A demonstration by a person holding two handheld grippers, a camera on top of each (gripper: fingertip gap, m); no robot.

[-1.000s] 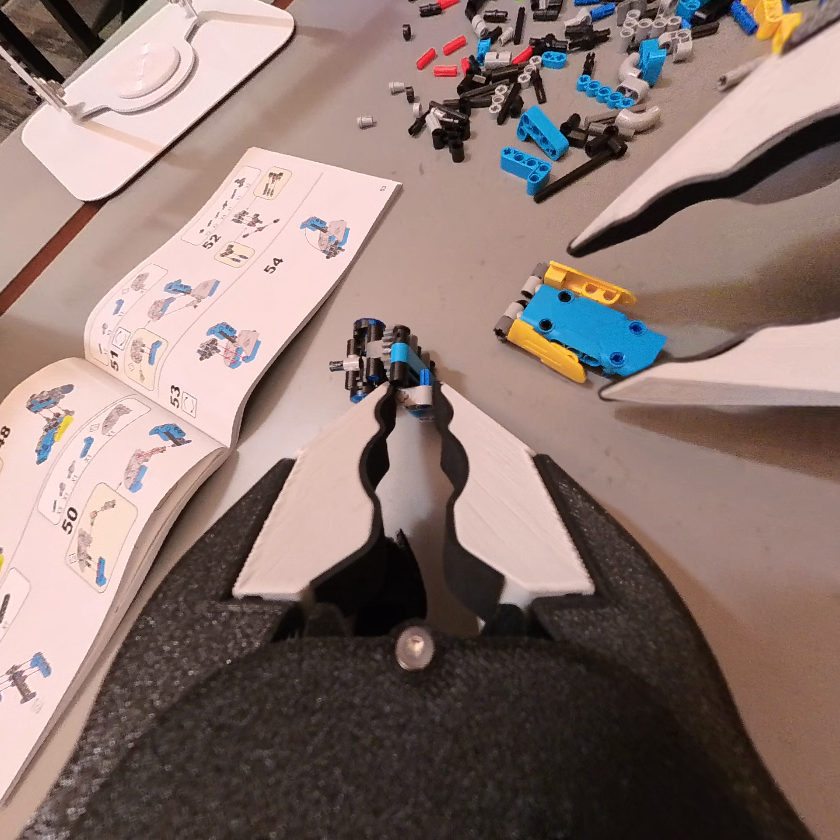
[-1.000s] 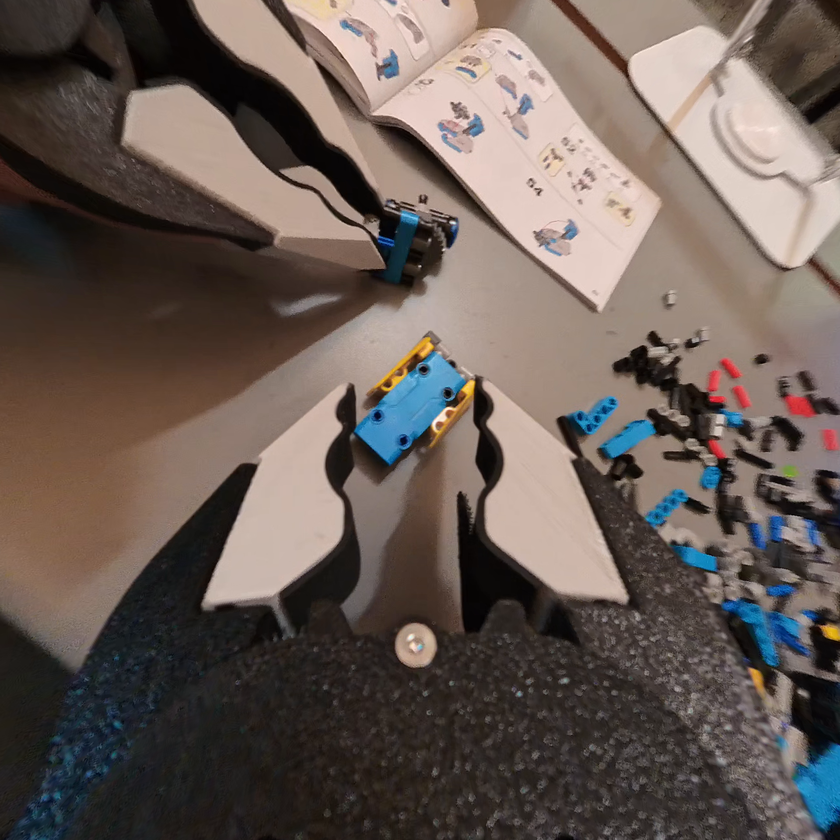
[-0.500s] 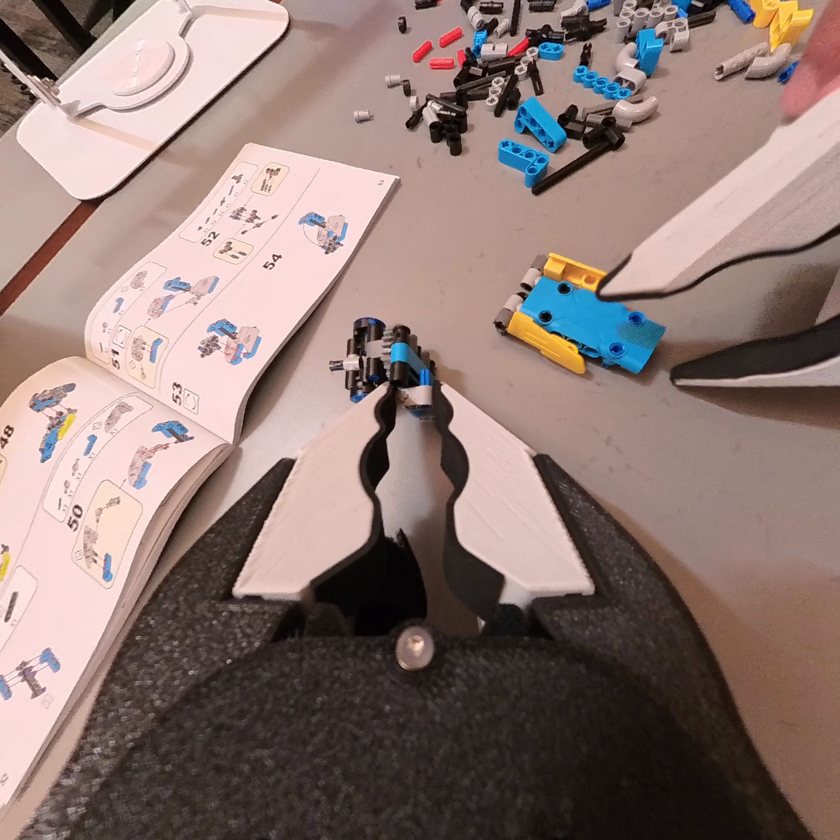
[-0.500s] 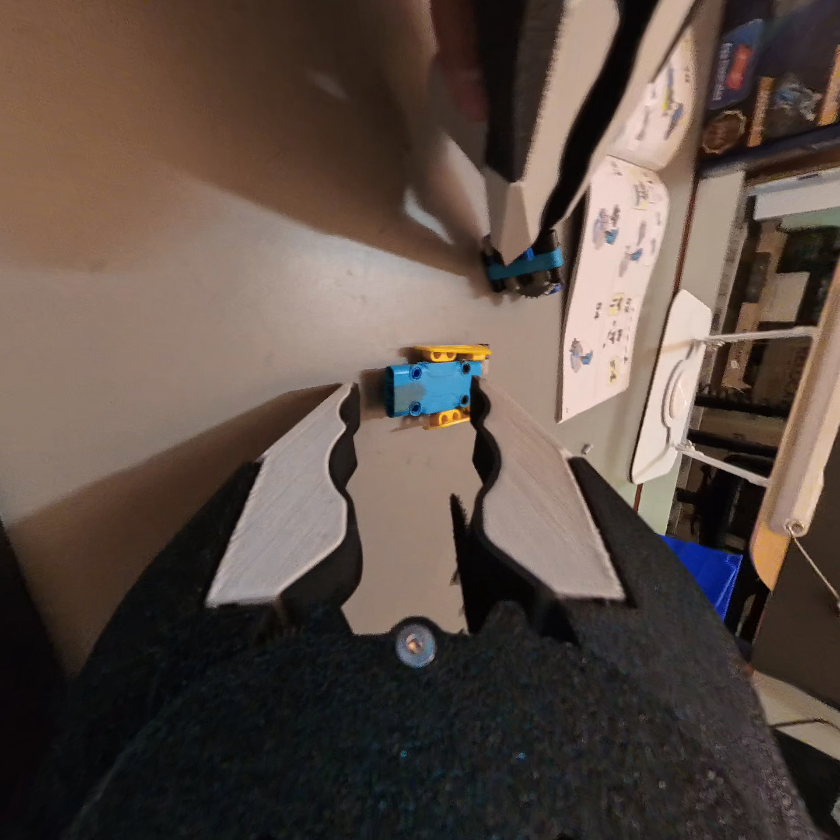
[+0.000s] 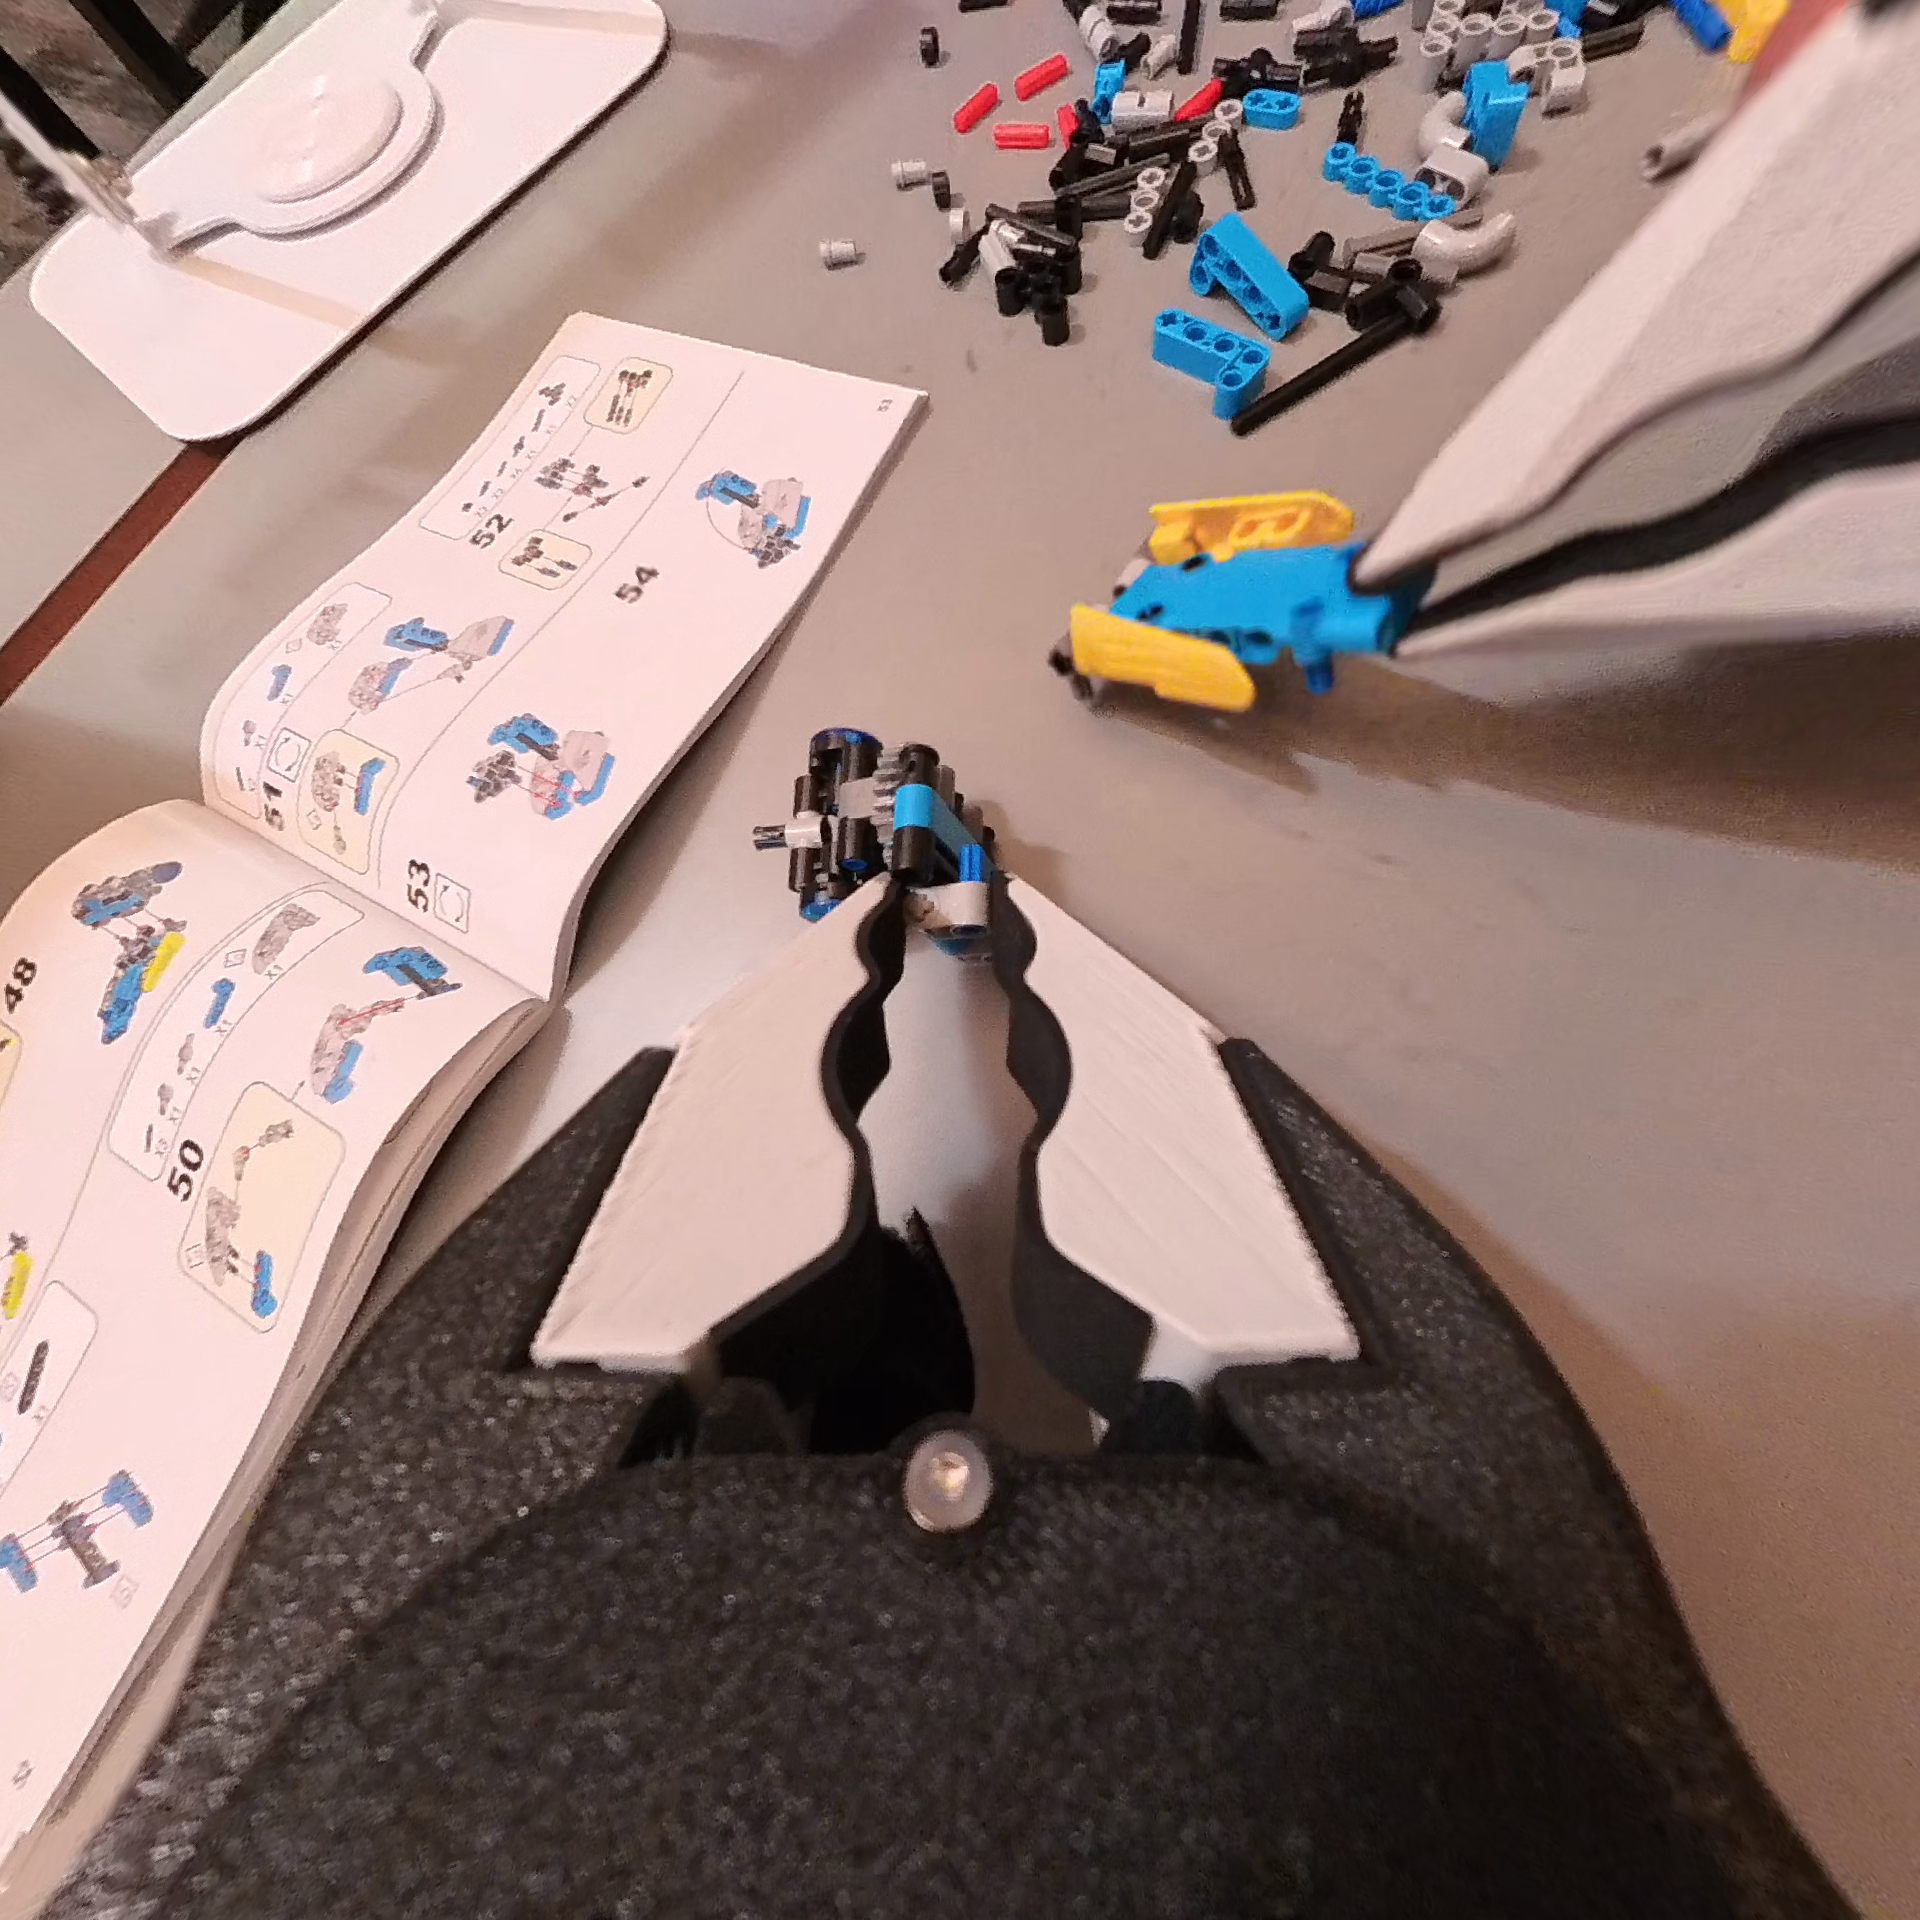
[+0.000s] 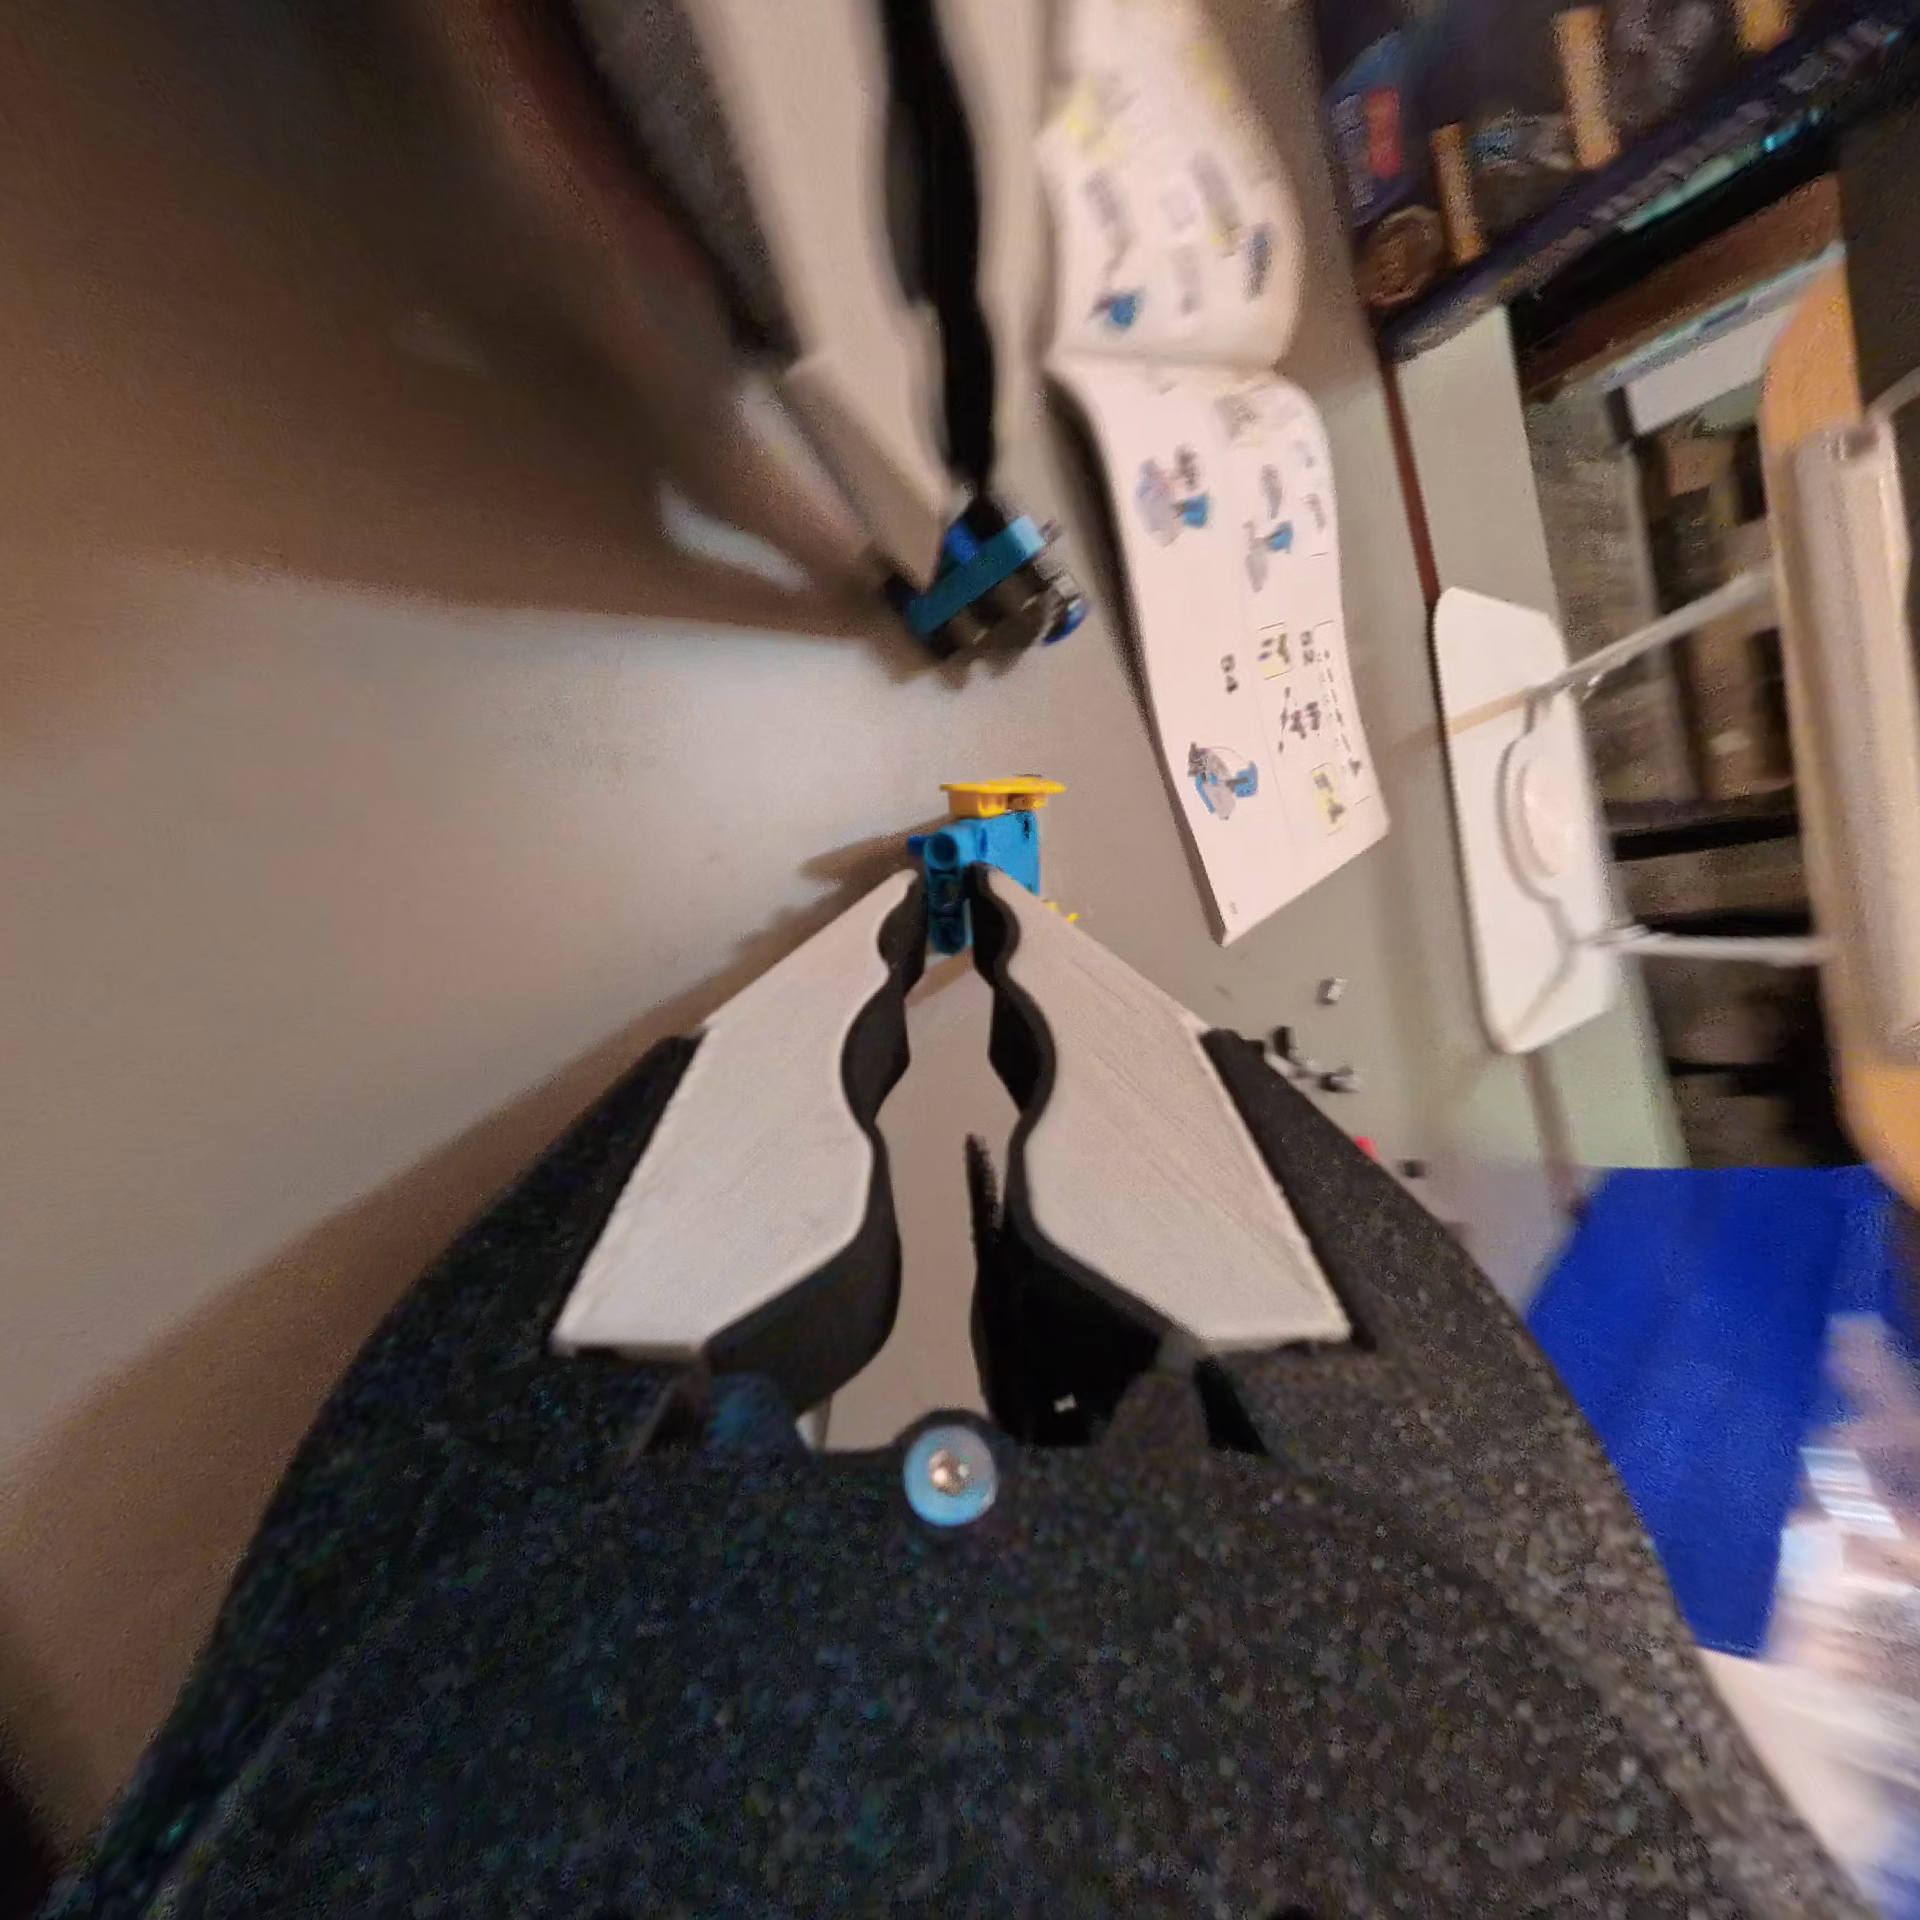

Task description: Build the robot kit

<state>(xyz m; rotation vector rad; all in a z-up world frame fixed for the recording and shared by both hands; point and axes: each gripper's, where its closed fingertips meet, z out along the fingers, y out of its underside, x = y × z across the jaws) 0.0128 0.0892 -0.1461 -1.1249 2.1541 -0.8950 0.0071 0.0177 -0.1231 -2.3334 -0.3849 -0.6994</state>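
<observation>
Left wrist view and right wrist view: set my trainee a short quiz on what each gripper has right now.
1. True or false: the left gripper is shut on the black and blue gear assembly.
2. What does the right gripper hold? A) a red pin B) the blue and yellow assembly C) the instruction booklet
3. Which side of the gear assembly does the booklet lie on in the left wrist view?

Key: 1 true; 2 B; 3 left.
</observation>
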